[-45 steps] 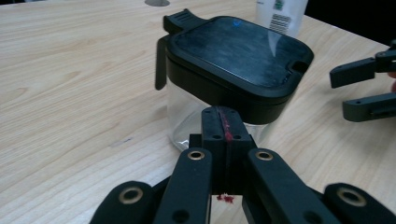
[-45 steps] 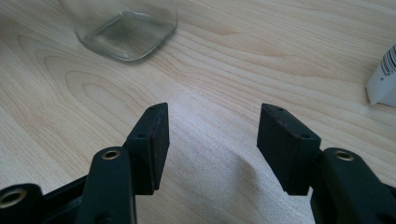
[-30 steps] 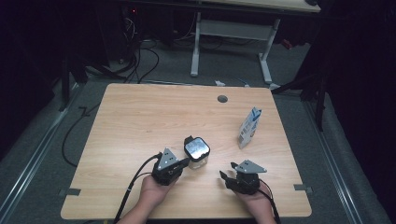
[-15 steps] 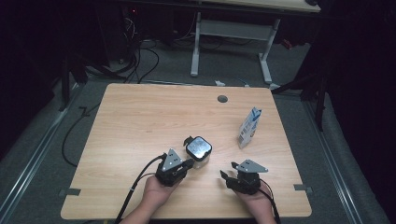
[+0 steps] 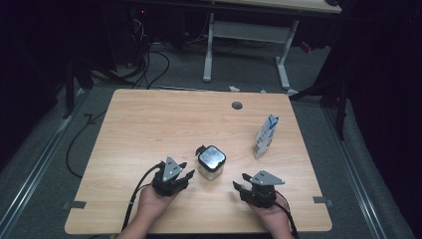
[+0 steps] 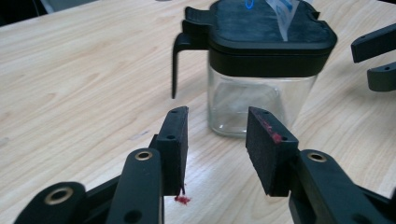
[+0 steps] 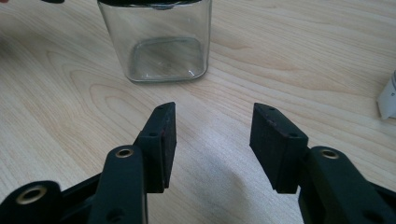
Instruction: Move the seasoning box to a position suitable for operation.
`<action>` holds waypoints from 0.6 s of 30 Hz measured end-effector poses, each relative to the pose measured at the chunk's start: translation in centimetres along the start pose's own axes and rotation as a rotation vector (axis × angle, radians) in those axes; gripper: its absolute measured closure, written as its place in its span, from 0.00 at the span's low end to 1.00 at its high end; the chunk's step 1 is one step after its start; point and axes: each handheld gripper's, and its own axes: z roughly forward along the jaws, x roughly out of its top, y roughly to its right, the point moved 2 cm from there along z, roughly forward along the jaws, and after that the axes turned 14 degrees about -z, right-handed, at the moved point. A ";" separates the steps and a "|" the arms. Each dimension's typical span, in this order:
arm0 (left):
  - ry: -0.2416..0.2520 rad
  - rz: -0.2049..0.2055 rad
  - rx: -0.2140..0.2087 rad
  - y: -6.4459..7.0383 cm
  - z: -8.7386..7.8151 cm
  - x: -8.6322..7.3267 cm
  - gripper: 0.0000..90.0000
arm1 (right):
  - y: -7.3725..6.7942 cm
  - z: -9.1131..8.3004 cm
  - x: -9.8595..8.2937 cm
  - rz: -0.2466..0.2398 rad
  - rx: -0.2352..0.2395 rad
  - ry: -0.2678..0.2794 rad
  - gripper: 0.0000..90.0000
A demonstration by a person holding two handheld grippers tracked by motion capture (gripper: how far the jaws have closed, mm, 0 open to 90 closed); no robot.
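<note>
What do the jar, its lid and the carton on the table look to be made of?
The jar looks like clear glass or hard plastic: the table's wood grain shows through its walls. Its lid looks like matte black plastic with a moulded lever. The carton appears to be printed paperboard, with folded edges and blue-and-white print.
</note>
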 end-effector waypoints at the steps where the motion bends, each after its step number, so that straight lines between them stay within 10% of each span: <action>1: -0.001 -0.010 -0.008 -0.2 -0.1 0.0 0.65 | 0.0 0.1 0.1 0.003 0.005 -0.003 0.57; 11: 0.013 -0.027 -0.034 -1.1 -0.5 0.5 0.68 | 1.5 1.1 3.3 0.003 -0.015 0.020 0.70; 18: 0.046 -0.080 -0.057 -1.2 -0.5 1.7 0.75 | 1.2 1.3 2.0 -0.003 0.020 0.034 0.81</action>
